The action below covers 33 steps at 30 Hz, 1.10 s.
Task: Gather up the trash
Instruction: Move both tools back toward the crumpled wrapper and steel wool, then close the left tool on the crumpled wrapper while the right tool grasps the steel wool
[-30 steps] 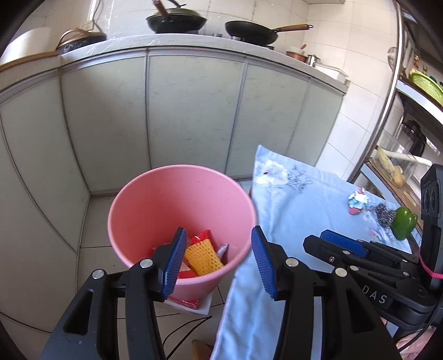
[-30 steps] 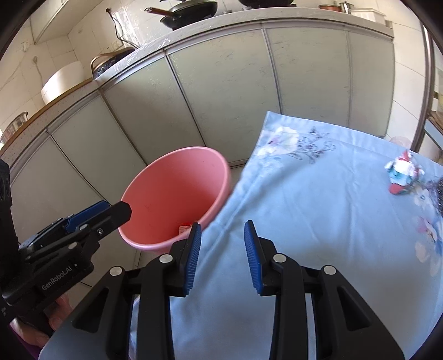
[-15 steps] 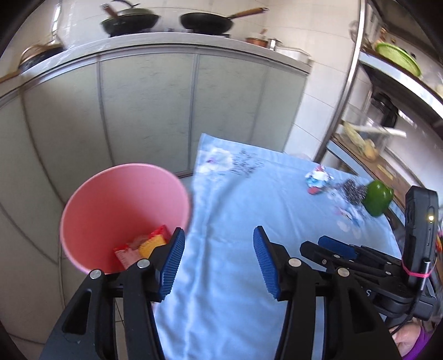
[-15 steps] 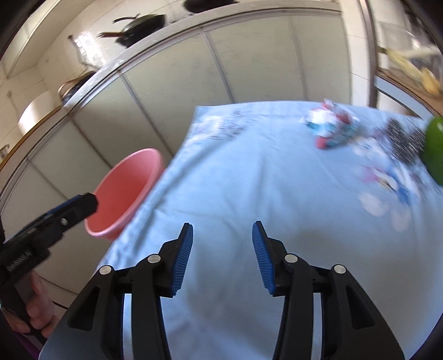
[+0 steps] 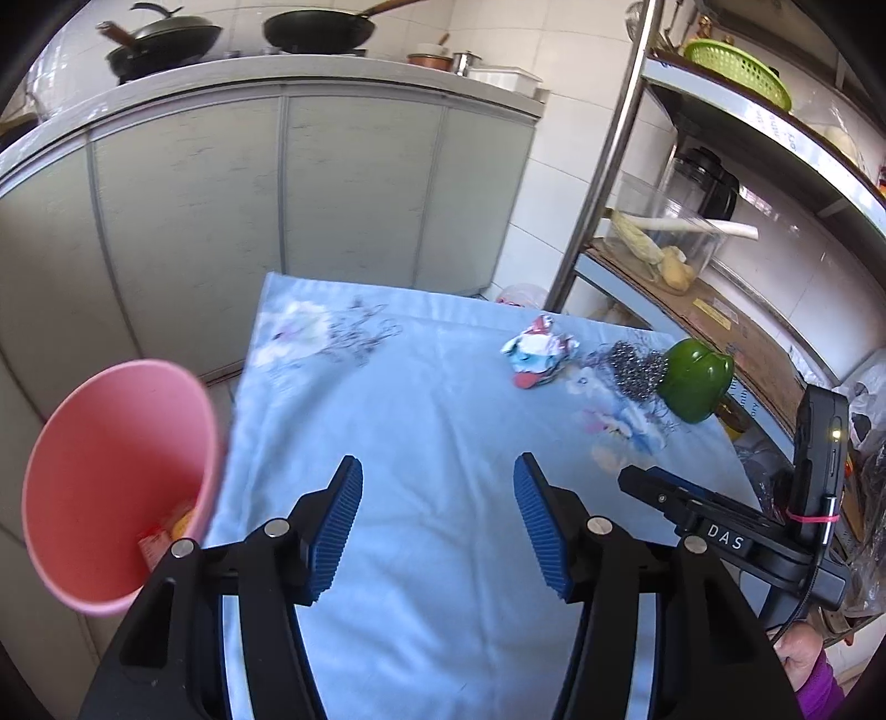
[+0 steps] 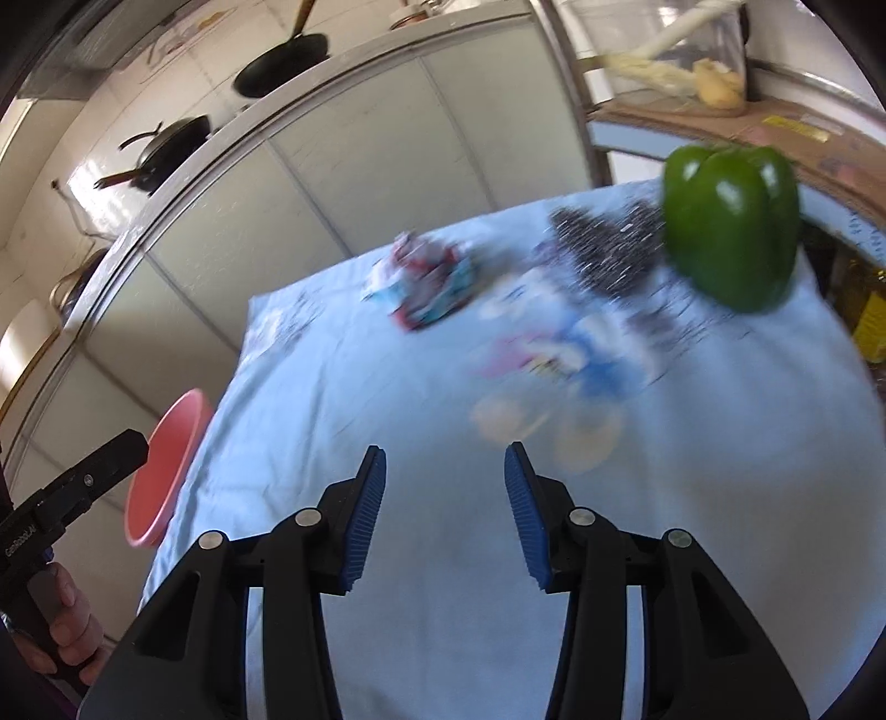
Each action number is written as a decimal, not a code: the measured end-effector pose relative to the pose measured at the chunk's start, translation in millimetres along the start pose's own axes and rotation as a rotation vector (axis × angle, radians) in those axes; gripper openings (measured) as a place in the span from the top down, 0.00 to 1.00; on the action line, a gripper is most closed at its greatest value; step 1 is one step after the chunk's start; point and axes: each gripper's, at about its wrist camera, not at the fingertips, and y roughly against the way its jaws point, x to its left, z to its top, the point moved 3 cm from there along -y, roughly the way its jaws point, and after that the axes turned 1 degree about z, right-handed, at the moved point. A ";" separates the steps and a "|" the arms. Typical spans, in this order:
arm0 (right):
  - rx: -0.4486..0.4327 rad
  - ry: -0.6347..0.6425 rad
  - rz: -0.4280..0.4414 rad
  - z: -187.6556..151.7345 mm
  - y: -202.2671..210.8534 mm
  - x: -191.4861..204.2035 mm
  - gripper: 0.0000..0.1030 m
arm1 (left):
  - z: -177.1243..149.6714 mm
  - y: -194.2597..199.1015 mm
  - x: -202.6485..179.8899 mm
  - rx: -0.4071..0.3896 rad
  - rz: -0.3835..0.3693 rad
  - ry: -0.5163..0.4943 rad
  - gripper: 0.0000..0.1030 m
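The left gripper (image 5: 437, 523) hangs over the near part of the pale blue tablecloth (image 5: 421, 421), its jaws opening with nothing between the ribbed blue pads (image 5: 335, 531), only bare cloth showing through the gap. The right gripper (image 6: 440, 512) is likewise empty, its jaws parted over the cloth; in the left wrist view it shows as a black body at about 4 o'clock, held by a hand (image 5: 797, 651) in a purple sleeve. From the left gripper, the pink bin (image 5: 111, 487) stands at about 9 o'clock, off the left edge of the table, with red and yellow scraps lying in its bottom. At about 1 o'clock, well beyond the fingertips, a crumpled wrapper (image 5: 537, 351) in white, blue and red lies on the cloth. Just to its right is a steel scouring pad (image 5: 634, 368), and touching that, or very nearly, a green bell pepper (image 5: 695, 382) near the table's far right corner. In the right wrist view, which is blurred, the wrapper sits at about 12 o'clock, the pepper at 1 to 2 o'clock, and the bin's rim at 9 o'clock past the cloth's edge. Beyond the table are grey cabinet doors (image 5: 277, 183) under a counter carrying two black pans (image 5: 315, 30), and at 2 o'clock a metal shelf rack (image 5: 603, 149).
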 end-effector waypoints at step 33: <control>-0.116 -0.045 -0.202 53.2 -19.6 -50.8 0.56 | 66.5 -132.1 -96.4 -0.026 0.042 -0.227 0.45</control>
